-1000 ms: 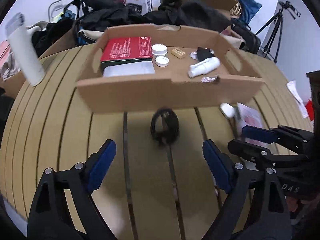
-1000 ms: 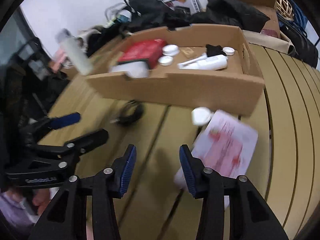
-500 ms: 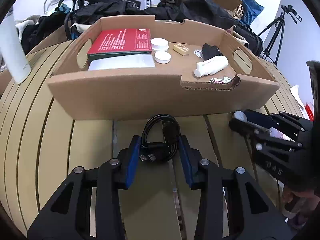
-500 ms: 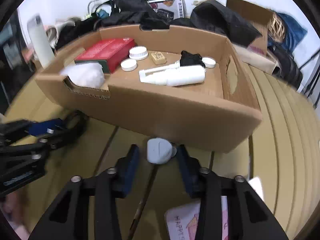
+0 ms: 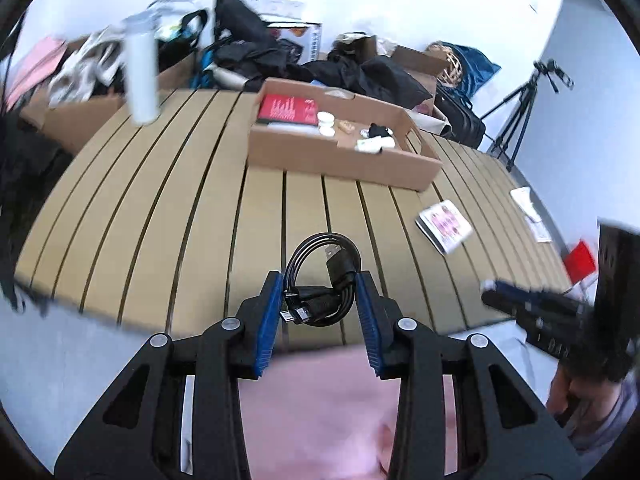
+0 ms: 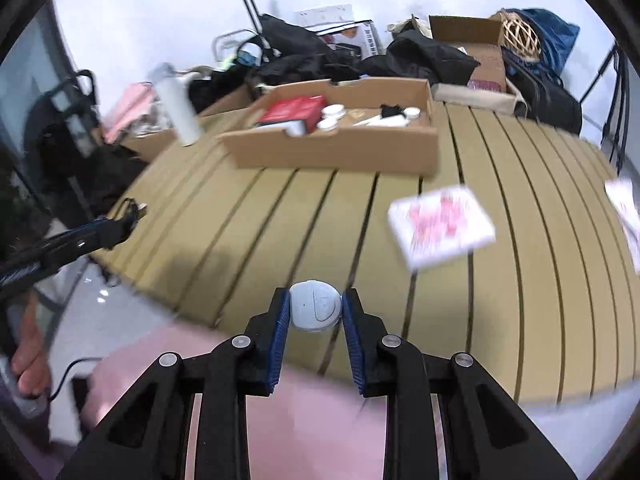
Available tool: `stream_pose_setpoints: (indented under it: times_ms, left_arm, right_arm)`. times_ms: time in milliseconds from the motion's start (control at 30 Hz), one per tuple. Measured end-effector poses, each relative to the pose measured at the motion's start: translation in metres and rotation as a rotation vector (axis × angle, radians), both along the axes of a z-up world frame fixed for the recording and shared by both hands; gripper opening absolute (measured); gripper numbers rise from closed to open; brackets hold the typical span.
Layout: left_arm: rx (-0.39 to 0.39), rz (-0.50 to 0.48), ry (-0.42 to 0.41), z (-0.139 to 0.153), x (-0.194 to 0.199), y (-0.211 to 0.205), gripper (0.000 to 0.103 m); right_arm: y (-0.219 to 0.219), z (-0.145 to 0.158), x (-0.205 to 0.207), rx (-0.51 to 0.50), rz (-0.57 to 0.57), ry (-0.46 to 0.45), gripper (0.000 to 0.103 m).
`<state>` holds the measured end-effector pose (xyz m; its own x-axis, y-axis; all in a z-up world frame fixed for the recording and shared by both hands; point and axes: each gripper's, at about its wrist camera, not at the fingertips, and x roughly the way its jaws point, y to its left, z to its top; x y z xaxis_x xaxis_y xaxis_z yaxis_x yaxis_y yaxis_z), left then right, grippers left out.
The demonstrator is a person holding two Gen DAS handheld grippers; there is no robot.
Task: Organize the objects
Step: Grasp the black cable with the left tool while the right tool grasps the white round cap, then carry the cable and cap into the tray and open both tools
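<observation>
My left gripper (image 5: 319, 294) is shut on a coiled black USB cable (image 5: 322, 276) and holds it above the near edge of the slatted table (image 5: 160, 208). My right gripper (image 6: 314, 312) is shut on a small round white case (image 6: 315, 311), also held above the near table edge. The open cardboard box (image 5: 344, 160) stands far back on the table with a red book (image 5: 287, 110), white lids and a white tube inside; it also shows in the right wrist view (image 6: 340, 148). The left gripper appears at the left of the right wrist view (image 6: 120, 226).
A pink-and-white card (image 6: 440, 224) lies on the table right of centre, also in the left wrist view (image 5: 444, 226). A white bottle (image 5: 140, 76) stands at the far left. Bags, boxes and a tripod (image 5: 520, 112) crowd behind the table.
Both grippers closed on their objects, the left on the cable and the right on the white case, then lifted and pulled back from the box toward the near table edge.
</observation>
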<state>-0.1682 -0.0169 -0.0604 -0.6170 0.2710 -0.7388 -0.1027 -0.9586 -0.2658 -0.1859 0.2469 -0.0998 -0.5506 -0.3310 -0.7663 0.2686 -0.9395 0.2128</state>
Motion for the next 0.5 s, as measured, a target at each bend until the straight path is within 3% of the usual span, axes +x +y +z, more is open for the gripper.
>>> stream_pose_setpoints:
  times_ms: [67,267,367,500]
  left_arm:
    - [0.053,0.008,-0.018,0.004,0.01,0.0,0.033]
    - [0.031,-0.018,0.06,0.031,0.014,0.015,0.033]
    - [0.052,-0.055,0.059,0.038,-0.008,0.022,0.033]
    - [0.078,-0.138,0.05,0.055,-0.075,0.034,0.033]
  right_arm:
    - [-0.001,0.002,0.02,0.0,-0.007,-0.008,0.029]
    - [-0.003,0.027,0.043,-0.011,0.011,0.076,0.029]
    - [0.002,0.034,0.03,-0.021,0.009,0.088,0.029]
    - [0.017,0.056,-0.027,-0.06,0.023,0.113,0.029]
